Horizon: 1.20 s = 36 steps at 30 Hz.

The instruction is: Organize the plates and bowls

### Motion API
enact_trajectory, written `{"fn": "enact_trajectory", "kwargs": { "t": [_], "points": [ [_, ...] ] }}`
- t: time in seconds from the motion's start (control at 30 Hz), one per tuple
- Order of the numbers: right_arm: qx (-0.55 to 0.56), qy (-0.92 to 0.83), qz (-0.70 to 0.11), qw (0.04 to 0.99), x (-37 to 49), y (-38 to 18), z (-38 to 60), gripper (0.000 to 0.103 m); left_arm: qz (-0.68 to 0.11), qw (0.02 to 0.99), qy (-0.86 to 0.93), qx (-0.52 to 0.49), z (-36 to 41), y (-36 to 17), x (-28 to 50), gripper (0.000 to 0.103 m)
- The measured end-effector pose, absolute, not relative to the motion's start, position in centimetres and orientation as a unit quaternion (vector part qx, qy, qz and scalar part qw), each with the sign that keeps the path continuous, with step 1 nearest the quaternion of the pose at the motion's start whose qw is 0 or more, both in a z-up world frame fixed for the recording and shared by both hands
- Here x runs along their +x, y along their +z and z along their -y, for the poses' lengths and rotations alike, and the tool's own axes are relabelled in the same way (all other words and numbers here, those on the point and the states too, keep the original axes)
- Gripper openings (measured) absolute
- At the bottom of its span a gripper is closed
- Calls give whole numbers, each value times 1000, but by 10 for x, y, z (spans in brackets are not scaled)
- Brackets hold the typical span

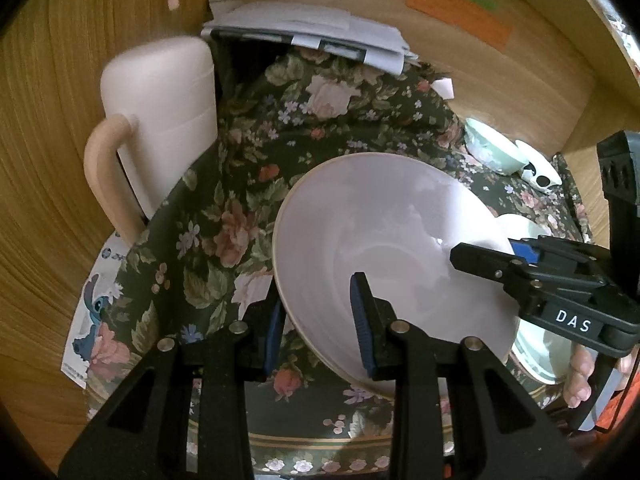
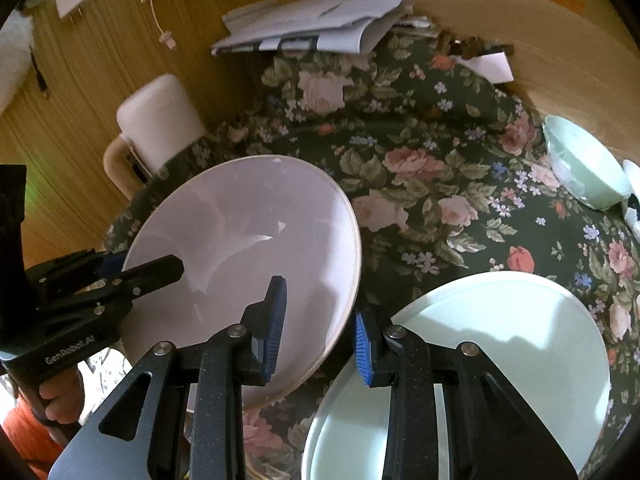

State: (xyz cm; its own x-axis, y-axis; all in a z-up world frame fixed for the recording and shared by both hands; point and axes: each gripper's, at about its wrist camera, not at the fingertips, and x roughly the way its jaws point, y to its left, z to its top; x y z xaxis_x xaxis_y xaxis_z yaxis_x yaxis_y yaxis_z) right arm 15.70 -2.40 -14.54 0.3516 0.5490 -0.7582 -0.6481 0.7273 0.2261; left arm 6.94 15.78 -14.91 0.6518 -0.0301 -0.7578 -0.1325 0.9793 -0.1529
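Note:
A large white bowl (image 1: pixel 384 248) (image 2: pixel 248 240) hangs tilted over the floral tablecloth (image 1: pixel 240 184) (image 2: pixel 432 168), held from both sides. My left gripper (image 1: pixel 318 326) is shut on its near left rim, one blue pad inside the bowl and one outside. In the right wrist view this gripper (image 2: pixel 132 266) clamps the bowl's far left edge. My right gripper (image 2: pixel 320 338) is shut on the bowl's right rim, and from the left wrist it (image 1: pixel 496 256) shows at the bowl's right edge. A pale green plate stack (image 2: pixel 500 352) (image 1: pixel 540 348) lies on the cloth right of the bowl.
A small green bowl (image 1: pixel 492 148) (image 2: pixel 584 168) sits at the far right beside a white spotted dish (image 1: pixel 538 174). A white jug with a beige handle (image 1: pixel 160 112) (image 2: pixel 160 116) stands at the left. Papers (image 1: pixel 304 28) (image 2: pixel 316 24) are piled against the wooden wall.

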Motion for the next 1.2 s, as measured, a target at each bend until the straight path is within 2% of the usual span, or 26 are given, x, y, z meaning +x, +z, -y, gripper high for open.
{"fn": "enact_trajectory", "kwargs": {
  "t": [0.2,0.6,0.73,0.83,0.9,1.2],
  "points": [
    [-68,368,-445,814,158,-148,22,31,-413,906,28,-86,-155,-153,69,32],
    [-60,365,-409,834,152,-129,38,31,-406,910,46,-67,-151,-148,72,33],
    [-51,364,-375,851,145,-108,55,45,-395,915,52,-65,-151,-134,69,35],
    [-39,356,-349,866,143,-92,72,51,-374,924,52,-58,-146,-116,65,40],
    [-31,351,-339,873,144,-84,83,51,-357,931,49,-53,-141,-103,63,46],
    [-14,306,-299,904,151,-58,138,54,-301,953,13,-31,-99,-57,67,58]
  ]
}}
